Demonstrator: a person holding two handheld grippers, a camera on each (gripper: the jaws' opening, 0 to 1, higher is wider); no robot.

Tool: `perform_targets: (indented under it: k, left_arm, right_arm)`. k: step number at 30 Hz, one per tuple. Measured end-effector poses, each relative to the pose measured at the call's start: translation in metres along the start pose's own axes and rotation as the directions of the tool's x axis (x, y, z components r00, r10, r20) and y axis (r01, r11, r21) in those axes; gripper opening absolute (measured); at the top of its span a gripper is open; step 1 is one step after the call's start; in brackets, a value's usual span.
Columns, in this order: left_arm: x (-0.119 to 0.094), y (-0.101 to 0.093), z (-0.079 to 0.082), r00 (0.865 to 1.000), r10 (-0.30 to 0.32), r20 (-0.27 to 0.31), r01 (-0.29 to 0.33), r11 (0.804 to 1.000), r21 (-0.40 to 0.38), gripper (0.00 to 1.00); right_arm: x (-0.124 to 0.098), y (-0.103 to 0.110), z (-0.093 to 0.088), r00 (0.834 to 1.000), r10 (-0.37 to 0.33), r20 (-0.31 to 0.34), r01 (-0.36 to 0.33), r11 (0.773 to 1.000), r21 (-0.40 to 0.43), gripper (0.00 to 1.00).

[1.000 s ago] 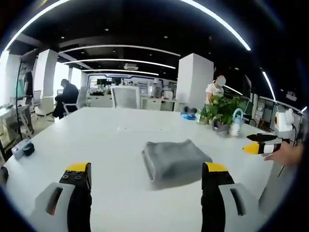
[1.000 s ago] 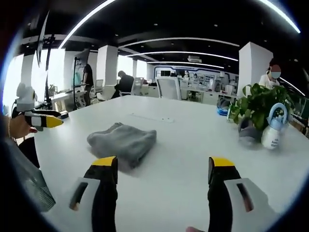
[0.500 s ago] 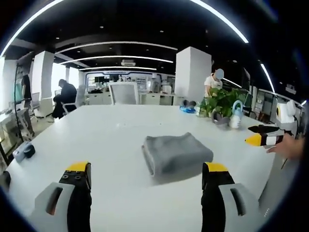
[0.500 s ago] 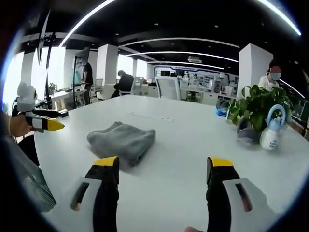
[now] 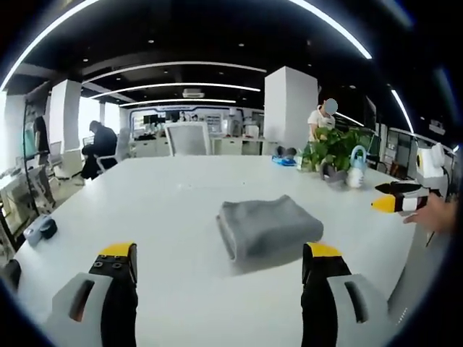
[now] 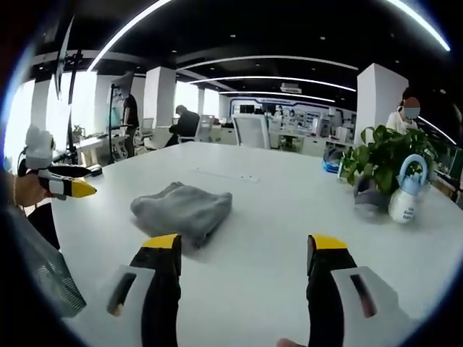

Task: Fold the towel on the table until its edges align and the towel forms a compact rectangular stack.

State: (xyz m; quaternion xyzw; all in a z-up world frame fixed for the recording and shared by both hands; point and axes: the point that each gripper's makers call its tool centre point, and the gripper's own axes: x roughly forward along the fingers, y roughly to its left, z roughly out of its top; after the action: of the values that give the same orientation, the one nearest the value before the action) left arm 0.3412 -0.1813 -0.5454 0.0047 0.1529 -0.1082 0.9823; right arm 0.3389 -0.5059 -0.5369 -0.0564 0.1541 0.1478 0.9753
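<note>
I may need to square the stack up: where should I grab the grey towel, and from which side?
Take the grey towel at its near corner on the side of the left tongs, coming in low over the white table. There the layered edges face them and could be pinched together. Both tongs are open and well clear of the towel.

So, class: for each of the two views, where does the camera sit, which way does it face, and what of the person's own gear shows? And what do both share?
Left gripper view: rides on the left gripper, facing across the white table at the folded grey towel; the right gripper enters from the right.
Right gripper view: rides on the right gripper, facing across the table with the towel ahead-left; the left gripper enters from the left.
Shared: towel, table, potted plant.
</note>
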Motion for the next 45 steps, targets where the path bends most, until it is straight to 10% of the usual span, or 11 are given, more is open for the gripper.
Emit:
perform_targets:
  k: [45]
  left_arm:
    - [0.0,0.005,-0.012,0.999,0.015,-0.046,-0.015,1.0,-0.004,0.96]
  right_arm:
    - [-0.002,-0.002,0.001,1.0,-0.007,0.004,0.007,1.0,0.014,0.68]
